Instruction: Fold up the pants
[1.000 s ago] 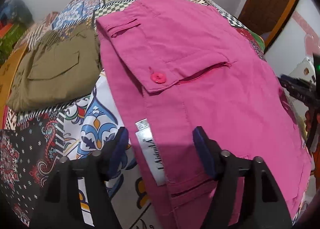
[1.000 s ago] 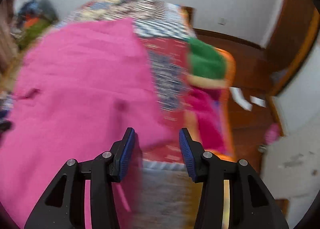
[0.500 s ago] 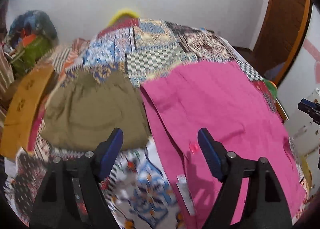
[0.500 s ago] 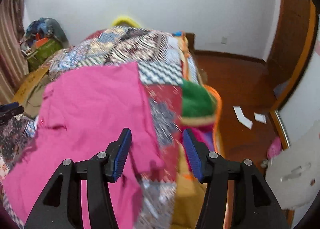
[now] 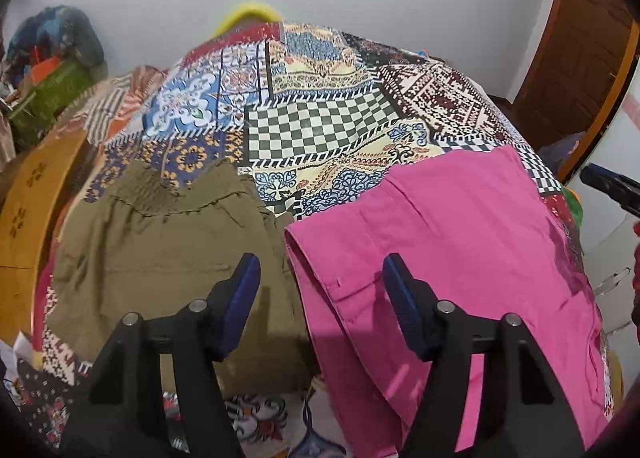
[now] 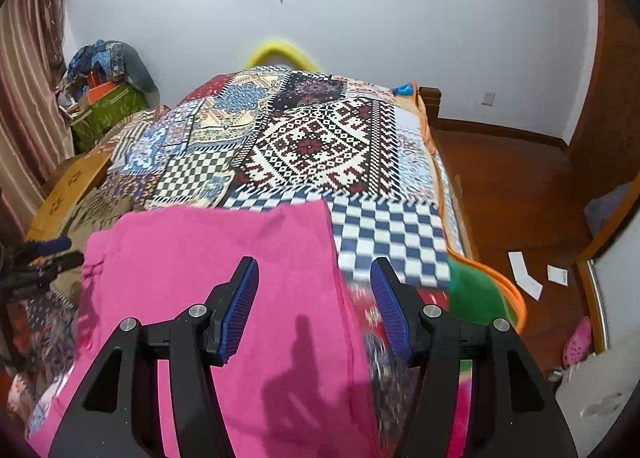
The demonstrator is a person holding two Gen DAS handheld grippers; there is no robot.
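Observation:
Pink pants (image 5: 460,250) lie folded flat on a patchwork bedspread (image 5: 320,130), right of centre in the left wrist view; they also show in the right wrist view (image 6: 224,258). My left gripper (image 5: 320,302) is open and empty, raised above the pants' left edge. My right gripper (image 6: 314,298) is open and empty, raised above the pants' right edge. The right gripper's tip shows at the right edge of the left wrist view (image 5: 612,186).
Olive-green folded pants (image 5: 168,250) lie left of the pink ones. A wooden board (image 5: 28,230) borders the bed's left side. Bags (image 6: 108,94) are piled at the far left. The bed's right edge (image 6: 444,186) drops to a wooden floor with paper scraps (image 6: 524,274).
Both grippers have lifted up and back from the pink pants, and both views have tilted up toward the far wall. Both stay open and empty.

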